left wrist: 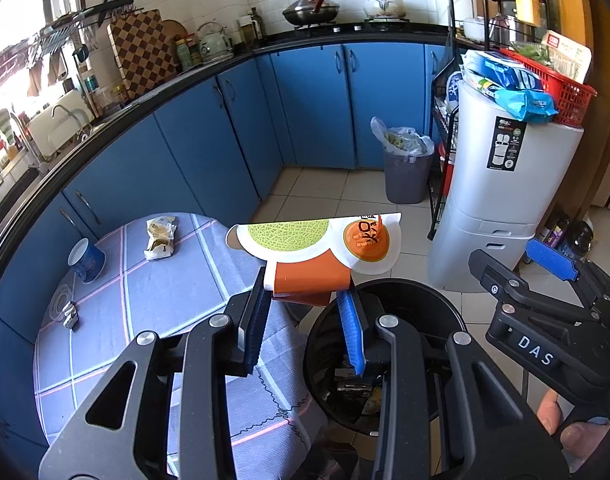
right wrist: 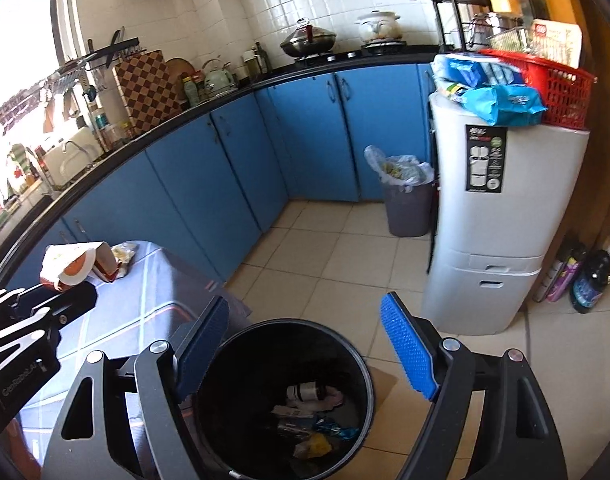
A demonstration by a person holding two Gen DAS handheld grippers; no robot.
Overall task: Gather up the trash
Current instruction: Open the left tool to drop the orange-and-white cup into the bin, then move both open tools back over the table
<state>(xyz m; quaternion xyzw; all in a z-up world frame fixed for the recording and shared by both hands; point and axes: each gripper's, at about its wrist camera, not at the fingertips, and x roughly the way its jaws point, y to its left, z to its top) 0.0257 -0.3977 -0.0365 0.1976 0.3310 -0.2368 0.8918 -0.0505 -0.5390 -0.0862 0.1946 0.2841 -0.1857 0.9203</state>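
The left tongs (left wrist: 305, 292) are closed on a flattened drink carton (left wrist: 317, 246), orange and white w/ a melon print, gripped by its lower orange end between the blue pads (left wrist: 351, 332); the carton is held level, over the gap between the table edge and the black trash bin (left wrist: 389, 286). In the right wrist view the same carton (right wrist: 71, 266) is seen at far left, clamped in the left tongs (right wrist: 71, 292) above the table (right wrist: 153, 280). The right tongs (right wrist: 305, 316) are spread wide w/ nothing between them, held above the black trash bin (right wrist: 357, 356), which stands on the tiled floor just beside the table. Inside the bin, a small bottle (right wrist: 307, 392), wrappers and a yellow scrap are seen at the bottom. On the table (left wrist: 177, 280), covered w/ a grey-blue checked cloth, a crumpled wrapper (left wrist: 161, 238) lies near the far edge, a blue cup (left wrist: 87, 260) stands to its left, and a small metal clip-like item (left wrist: 69, 315) lies nearer the left rim; what it is can't be told. The right tongs (left wrist: 545, 264) are visible at right in the left wrist view, w/ fingers of a hand (left wrist: 565, 428) below them. Farther back, a grey bin w/ a plastic liner (left wrist: 407, 168) is set against the blue cabinets, next to a white tower unit (left wrist: 505, 208)
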